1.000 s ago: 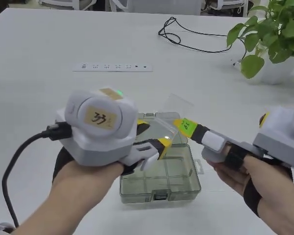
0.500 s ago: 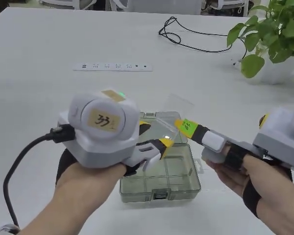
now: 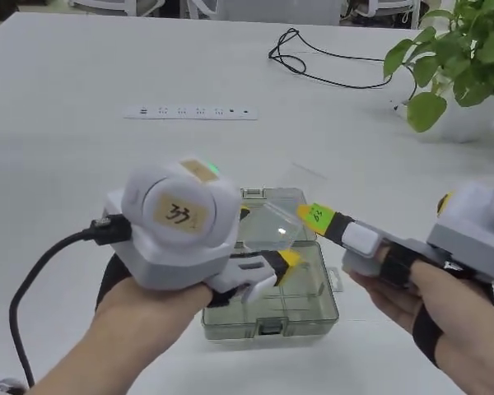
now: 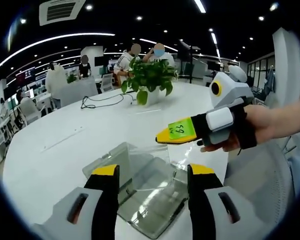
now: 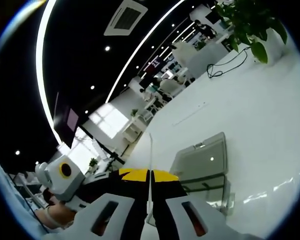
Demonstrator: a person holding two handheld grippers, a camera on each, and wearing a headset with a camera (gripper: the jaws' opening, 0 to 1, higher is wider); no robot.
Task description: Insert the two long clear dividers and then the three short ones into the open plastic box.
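Note:
The open clear plastic box (image 3: 313, 309) sits on the white table in front of me, its lid (image 3: 272, 197) tipped back. My right gripper (image 3: 309, 214), with a green label, comes in from the right over the box and is shut on a clear divider (image 3: 272, 226). In the right gripper view that divider (image 5: 151, 150) stands edge-on between the closed yellow tips (image 5: 150, 176), with the box (image 5: 210, 182) beyond. My left gripper (image 3: 265, 235) hovers over the box's left side. Its jaws (image 4: 152, 170) are open around the box (image 4: 155, 200), and the right gripper (image 4: 177, 134) sits just ahead.
A white power strip (image 3: 189, 113) lies further back on the table. A black cable (image 3: 313, 66) loops at the far edge. A potted plant (image 3: 453, 66) stands at the back right. Several people sit at far tables in the left gripper view.
My left gripper has shifted a little right and down, closer over the box. The right gripper with the divider has hardly moved.

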